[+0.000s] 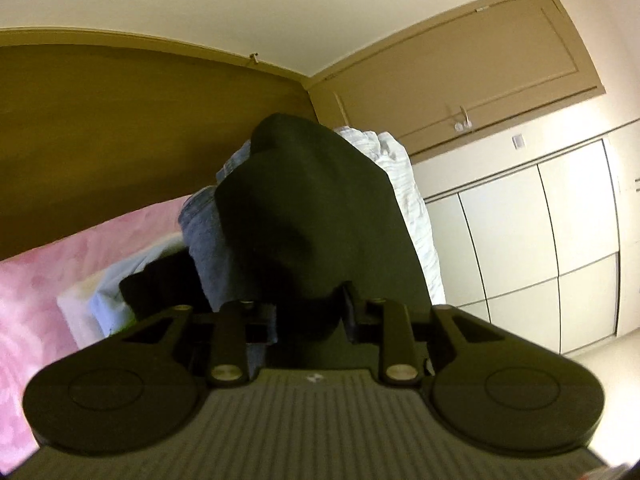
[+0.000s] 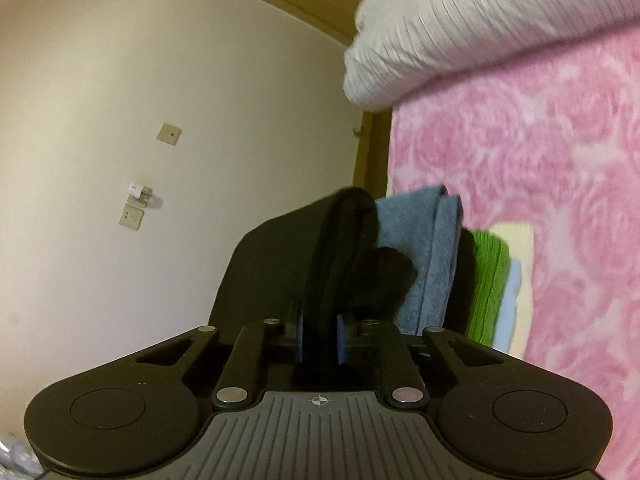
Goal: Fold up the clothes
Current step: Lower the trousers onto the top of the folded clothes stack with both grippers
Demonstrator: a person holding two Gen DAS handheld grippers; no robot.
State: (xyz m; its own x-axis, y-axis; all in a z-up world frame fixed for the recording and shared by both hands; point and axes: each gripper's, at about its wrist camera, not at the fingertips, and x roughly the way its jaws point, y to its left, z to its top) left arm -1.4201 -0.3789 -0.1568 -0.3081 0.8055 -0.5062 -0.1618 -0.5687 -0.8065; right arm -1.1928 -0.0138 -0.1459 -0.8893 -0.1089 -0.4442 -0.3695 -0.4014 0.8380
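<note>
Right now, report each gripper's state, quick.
Left gripper: closed on the black garment.
Right gripper: closed on a bunched fold of the black garment.

Each camera looks forward along its own claw, tilted, very close to a dark garment point(image 1: 312, 216). Both views share the pink bedspread point(image 2: 540, 208), the folded blue cloth point(image 2: 416, 264) and the white ribbed bedding point(image 2: 460, 28).

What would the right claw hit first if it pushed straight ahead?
Likely the dark garment already pinched between its pads, bunched just ahead of the right claw. Beyond it, probably the folded blue towel; depth is unclear.
</note>
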